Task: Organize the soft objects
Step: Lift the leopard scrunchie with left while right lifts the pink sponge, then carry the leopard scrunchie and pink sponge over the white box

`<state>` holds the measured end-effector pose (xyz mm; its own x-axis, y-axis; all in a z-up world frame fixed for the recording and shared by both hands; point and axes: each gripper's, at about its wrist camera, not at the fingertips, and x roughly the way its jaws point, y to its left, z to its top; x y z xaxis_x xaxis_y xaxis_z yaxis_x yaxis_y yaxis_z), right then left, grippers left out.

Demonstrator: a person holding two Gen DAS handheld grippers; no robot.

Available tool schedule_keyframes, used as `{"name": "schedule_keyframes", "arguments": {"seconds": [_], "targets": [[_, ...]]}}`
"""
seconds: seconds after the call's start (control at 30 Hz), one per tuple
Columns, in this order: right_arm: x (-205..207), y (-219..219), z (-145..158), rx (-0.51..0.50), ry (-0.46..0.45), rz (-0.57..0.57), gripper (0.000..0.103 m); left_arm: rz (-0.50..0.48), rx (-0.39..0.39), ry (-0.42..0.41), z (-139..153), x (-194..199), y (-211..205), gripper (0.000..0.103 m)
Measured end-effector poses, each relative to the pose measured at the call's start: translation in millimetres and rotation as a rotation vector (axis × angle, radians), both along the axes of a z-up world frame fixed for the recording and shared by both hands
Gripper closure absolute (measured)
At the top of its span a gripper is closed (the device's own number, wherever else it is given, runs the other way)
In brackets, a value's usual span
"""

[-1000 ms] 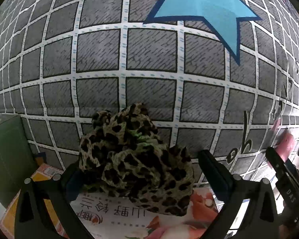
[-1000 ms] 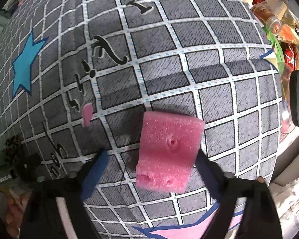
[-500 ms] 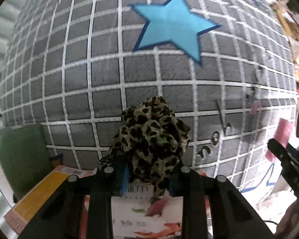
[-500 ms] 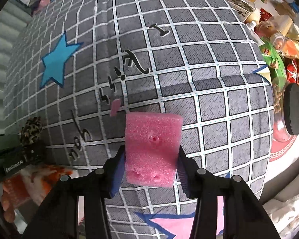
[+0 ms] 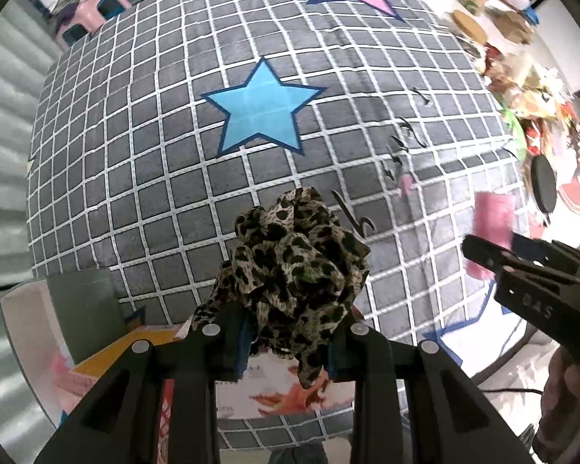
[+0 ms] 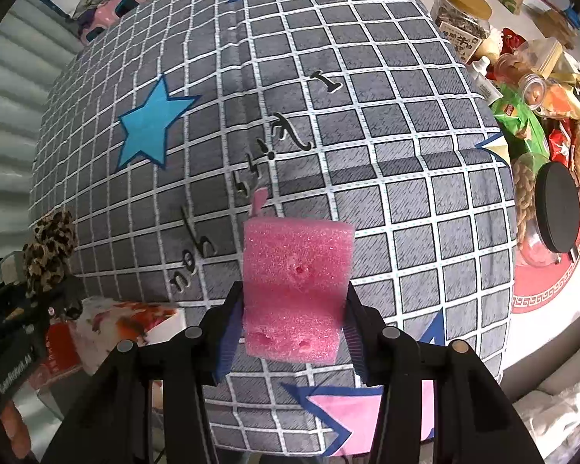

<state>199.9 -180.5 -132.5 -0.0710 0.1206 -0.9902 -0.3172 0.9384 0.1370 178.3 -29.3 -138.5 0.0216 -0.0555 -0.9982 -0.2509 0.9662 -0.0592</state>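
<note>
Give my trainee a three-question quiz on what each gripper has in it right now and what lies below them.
1. True or false: the left gripper is shut on a leopard-print fabric scrunchie.
2. What does the right gripper hold? A) a jar lid B) a pink foam block C) nothing
3. Fill in: the small pink foam scrap lies on the grey checked ____.

Key: 1 true; 2 B; 3 cloth

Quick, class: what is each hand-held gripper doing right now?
Left hand-held gripper: closed on the leopard-print cloth.
Right hand-held gripper: closed on the pink foam block.
</note>
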Motion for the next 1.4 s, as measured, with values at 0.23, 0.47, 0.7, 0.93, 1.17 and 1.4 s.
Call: {"name": "schedule_keyframes", "arguments": {"seconds": [0.23, 0.47, 0.7, 0.93, 1.17, 1.4], "targets": [[-20.3, 12.7, 13.0, 0.014, -0.01, 0.01, 0.054, -0.028, -0.031, -0.048, 28.3, -26.3, -18.1, 0.072], [-36.7, 21.1, 16.6, 0.022, -0.015, 0.034, 0.054, -0.081, -0.04, -0.089, 46.5, -49.1, -25.6, 0.071], [-53.1, 35.2, 31.4, 0.041, -0.042, 0.071, 0.054, -0.073, -0.068, -0.129, 66.6, -79.1, -24.2, 0.071], [-68.7, 65.0, 50.7, 0.065, -0.069, 0.132, 0.054, -0.003, -0.059, -0.181, 89.0, -109.2, -2.8, 0.071], [-92.8, 111.1, 70.3, 0.103, -0.097, 0.237, 0.054, 0.13, -0.032, -0.224, 106.5, -147.8, 38.9, 0.071], [-124.5, 167.9, 86.2, 0.14, -0.117, 0.376, 0.054, 0.282, 0.002, -0.242, 115.1, -194.9, 82.9, 0.072]]}}
